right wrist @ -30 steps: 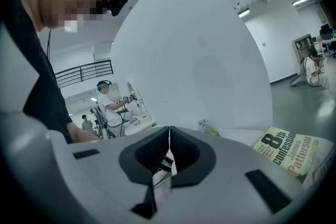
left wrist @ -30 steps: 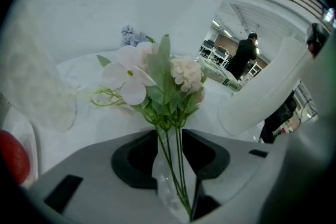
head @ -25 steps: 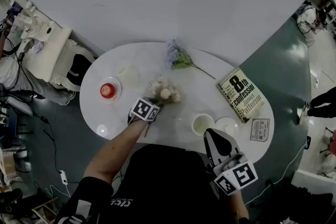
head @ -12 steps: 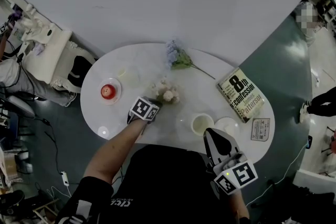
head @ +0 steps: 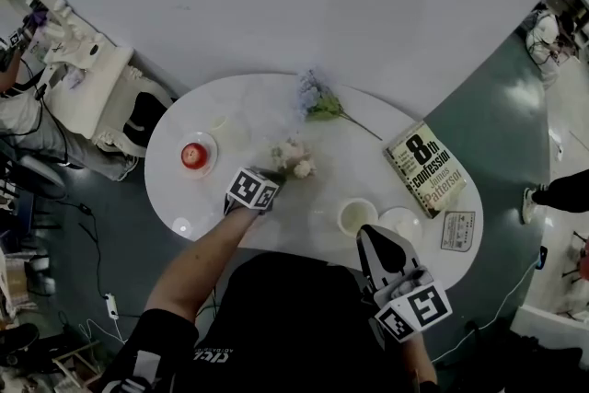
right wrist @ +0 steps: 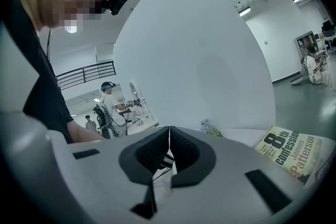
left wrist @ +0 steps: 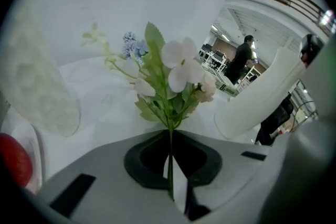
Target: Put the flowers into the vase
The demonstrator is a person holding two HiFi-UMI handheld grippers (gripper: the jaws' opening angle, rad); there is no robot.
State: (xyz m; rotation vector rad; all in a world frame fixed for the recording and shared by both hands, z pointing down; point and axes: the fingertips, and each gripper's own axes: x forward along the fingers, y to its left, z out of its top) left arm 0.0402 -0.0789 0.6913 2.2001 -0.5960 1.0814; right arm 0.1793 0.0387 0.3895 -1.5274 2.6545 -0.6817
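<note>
My left gripper (head: 274, 177) (left wrist: 170, 139) sits at the middle of the white table (head: 276, 106), pointing steeply down. Its jaws have just been closing and now pinch the green stem of the white flower bunch (head: 294, 159) (left wrist: 181, 73). The blooms stand up just beyond the jaws. A blue flower sprig (head: 311, 97) (left wrist: 134, 45) lies farther back on the table. The clear glass vase (head: 227, 132) (left wrist: 39, 92) stands left of the white bunch. By the table's near edge, my right gripper (head: 368, 236) (right wrist: 169, 136) is shut with nothing in it.
A red apple (head: 193, 155) (left wrist: 13, 157) rests on a small plate at the left. A cup (head: 355, 217) and a saucer (head: 401, 223) stand just ahead of the right gripper. A book (head: 425, 168) (right wrist: 294, 152) lies at the right end. A white chair (head: 92, 97) stands left of the table.
The white bunch has shifted a little at the left gripper's tips. The left gripper has barely moved, and the right gripper has stayed where it was.
</note>
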